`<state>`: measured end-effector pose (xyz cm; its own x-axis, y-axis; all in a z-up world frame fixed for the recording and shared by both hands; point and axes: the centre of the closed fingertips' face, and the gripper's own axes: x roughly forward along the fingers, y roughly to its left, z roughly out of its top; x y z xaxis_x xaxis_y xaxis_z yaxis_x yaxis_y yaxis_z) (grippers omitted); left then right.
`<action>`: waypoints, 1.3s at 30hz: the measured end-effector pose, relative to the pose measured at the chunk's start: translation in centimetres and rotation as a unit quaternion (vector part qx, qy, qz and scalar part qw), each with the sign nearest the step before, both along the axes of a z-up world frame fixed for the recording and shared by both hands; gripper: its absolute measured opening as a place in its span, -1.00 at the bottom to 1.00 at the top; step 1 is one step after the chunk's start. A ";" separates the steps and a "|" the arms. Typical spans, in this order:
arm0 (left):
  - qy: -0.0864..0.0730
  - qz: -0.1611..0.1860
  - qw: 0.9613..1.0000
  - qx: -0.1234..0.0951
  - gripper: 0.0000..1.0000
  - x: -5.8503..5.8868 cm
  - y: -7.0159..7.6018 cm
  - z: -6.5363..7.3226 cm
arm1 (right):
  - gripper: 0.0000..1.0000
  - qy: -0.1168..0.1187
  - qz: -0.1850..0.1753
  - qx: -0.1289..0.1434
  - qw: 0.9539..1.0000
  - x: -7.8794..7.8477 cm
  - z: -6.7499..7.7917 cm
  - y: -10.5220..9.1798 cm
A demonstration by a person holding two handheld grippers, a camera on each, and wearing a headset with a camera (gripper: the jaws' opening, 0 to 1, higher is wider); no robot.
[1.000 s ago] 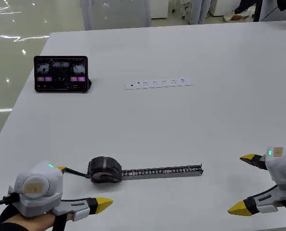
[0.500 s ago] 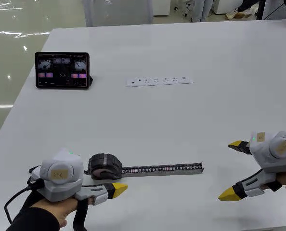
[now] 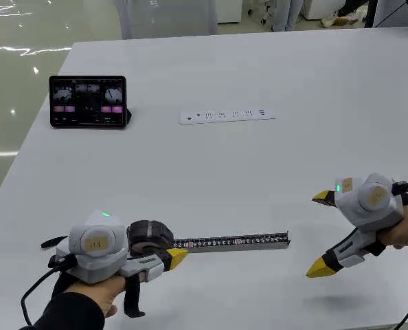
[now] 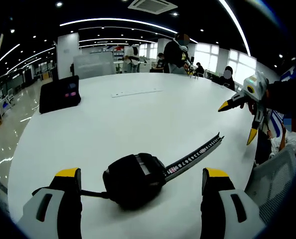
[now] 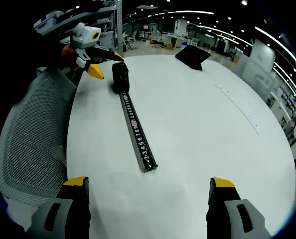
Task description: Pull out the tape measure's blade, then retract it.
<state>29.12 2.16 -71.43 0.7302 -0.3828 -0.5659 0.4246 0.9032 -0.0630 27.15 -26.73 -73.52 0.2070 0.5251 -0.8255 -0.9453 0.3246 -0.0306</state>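
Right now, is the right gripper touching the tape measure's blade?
Apart. In the right gripper view, bare table lies between the end of the blade and the right gripper, whose jaws stand open.

white table [image 3: 259, 179], tape measure [image 3: 151, 238], tablet [image 3: 88, 102], power strip [image 3: 227, 115]

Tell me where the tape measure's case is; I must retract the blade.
Head view, near-left of the white table: the black round tape measure case lies between the open tips of the left claw.
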 end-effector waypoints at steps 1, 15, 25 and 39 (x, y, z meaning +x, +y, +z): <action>0.000 0.003 1.000 -0.003 0.98 0.0 0.0 -0.1 | 0.98 0.000 0.006 -0.002 1.000 0.1 0.0 0.2; -0.075 0.024 0.997 -0.002 0.98 1.1 -0.9 0.4 | 0.98 0.022 0.060 -0.029 0.998 0.4 -1.6 1.6; -0.068 0.102 0.992 -0.039 0.98 1.5 0.3 -0.1 | 0.90 0.015 0.098 -0.056 0.993 0.9 -2.9 2.8; -0.091 0.133 0.987 -0.020 0.98 2.2 1.6 -0.4 | 0.40 0.023 0.119 -0.055 0.991 1.0 -3.0 3.5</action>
<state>31.30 3.75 -71.83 0.8961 -0.1829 -0.4044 0.1803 0.9826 -0.0449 28.15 -23.22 -76.51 0.0485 0.4600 -0.8866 -0.9960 0.0889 -0.0084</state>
